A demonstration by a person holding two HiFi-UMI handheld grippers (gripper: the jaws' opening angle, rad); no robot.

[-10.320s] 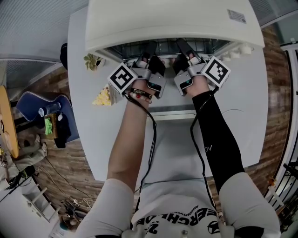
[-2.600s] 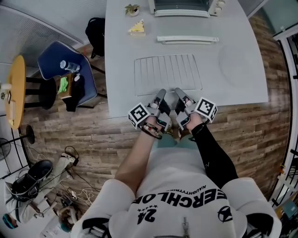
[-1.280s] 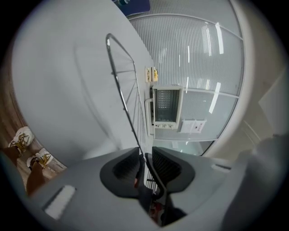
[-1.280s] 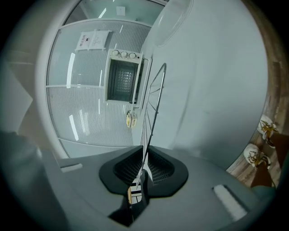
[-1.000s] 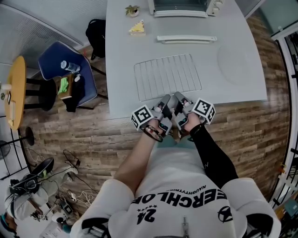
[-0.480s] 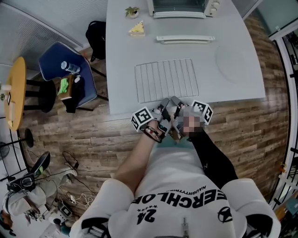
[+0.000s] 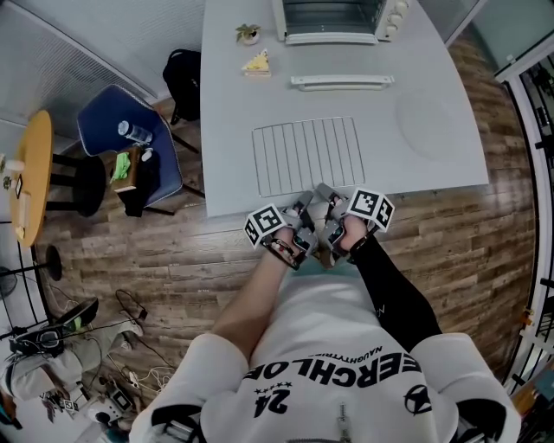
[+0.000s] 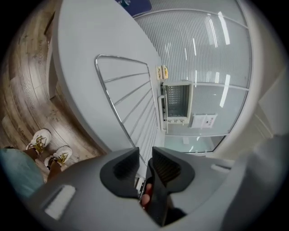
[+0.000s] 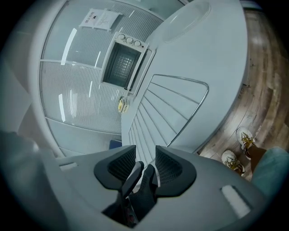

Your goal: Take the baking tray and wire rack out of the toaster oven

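At six o'clock of the wire rack (image 7: 307,156), my left gripper (image 7: 303,206) and right gripper (image 7: 328,197) hold nothing, fingers parted; the right's have just been opening.

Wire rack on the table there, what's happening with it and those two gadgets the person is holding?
A person holds a gripper in each hand at the near edge of the table. The wire rack lies flat on it; the baking tray lies nearer the toaster oven. The right gripper has just been opening its jaws, with nothing pinched; the left gripper has its jaws apart too.
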